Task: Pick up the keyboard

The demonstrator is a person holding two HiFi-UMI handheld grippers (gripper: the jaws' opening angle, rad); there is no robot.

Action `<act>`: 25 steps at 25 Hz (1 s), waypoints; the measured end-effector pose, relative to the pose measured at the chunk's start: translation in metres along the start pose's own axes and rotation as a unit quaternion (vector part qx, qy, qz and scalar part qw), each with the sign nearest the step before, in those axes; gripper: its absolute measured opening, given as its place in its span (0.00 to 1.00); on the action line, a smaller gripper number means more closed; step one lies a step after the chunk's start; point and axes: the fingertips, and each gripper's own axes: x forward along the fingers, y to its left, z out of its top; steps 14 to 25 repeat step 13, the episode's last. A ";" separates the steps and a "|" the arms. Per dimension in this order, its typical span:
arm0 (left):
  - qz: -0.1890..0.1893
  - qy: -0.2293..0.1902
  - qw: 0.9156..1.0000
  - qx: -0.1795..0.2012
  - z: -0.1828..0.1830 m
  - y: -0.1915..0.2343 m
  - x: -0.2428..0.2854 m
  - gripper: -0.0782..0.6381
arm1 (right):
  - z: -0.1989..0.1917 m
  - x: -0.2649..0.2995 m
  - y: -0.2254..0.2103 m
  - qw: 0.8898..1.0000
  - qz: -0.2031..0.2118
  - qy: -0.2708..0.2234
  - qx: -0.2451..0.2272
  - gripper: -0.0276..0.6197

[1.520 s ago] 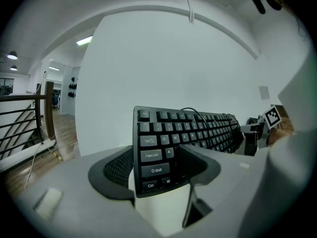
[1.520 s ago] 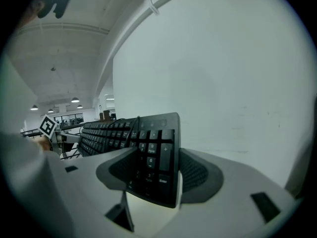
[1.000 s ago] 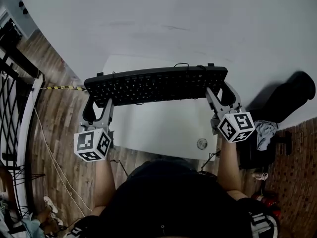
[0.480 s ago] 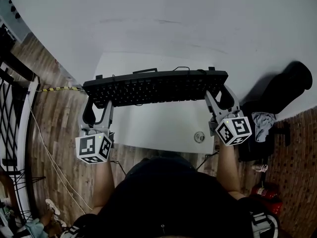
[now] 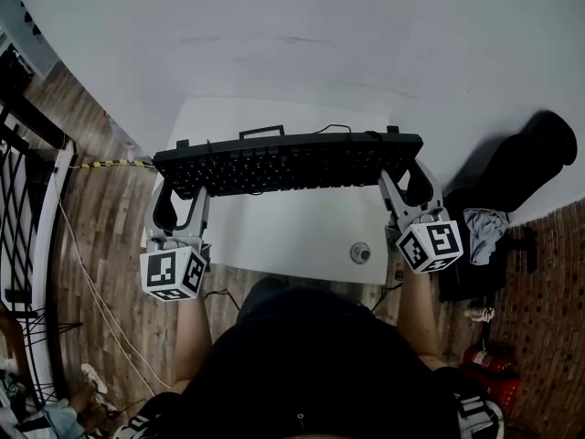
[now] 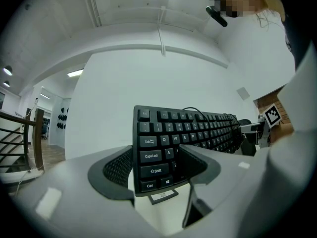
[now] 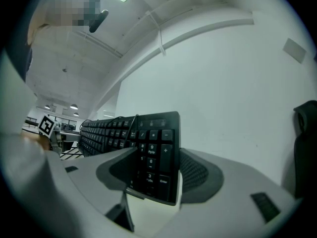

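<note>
Above the white table [image 5: 302, 236], left tongs [image 5: 183, 195] and right tongs [image 5: 402, 176] clench the keyboard [image 5: 288, 160].

A black rectangular keyboard [image 5: 288, 161] stretches across the middle of the head view, over a white rectangular table [image 5: 292, 236], and overhangs it on both sides. Its left end sits between the jaws of the left gripper [image 5: 180, 193], at middle left. Its right end sits between the jaws of the right gripper [image 5: 405, 179], at middle right. A small round metal fitting [image 5: 360, 253] lies on the table near its lower right corner. A brown wooden plank floor [image 5: 101, 208] runs down the left. A black bulky object [image 5: 526, 167] sits at far right.
</note>
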 end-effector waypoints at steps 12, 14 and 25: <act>0.000 0.015 1.000 0.005 -0.013 -0.026 -0.006 0.53 | -0.022 -0.022 -0.016 1.000 -0.002 0.007 0.018 0.46; 0.000 0.017 1.000 0.005 -0.013 -0.023 -0.005 0.53 | -0.022 -0.019 -0.014 1.000 -0.003 0.009 0.019 0.46; 0.000 0.017 1.000 0.005 -0.013 -0.023 -0.005 0.53 | -0.022 -0.019 -0.014 1.000 -0.003 0.009 0.019 0.46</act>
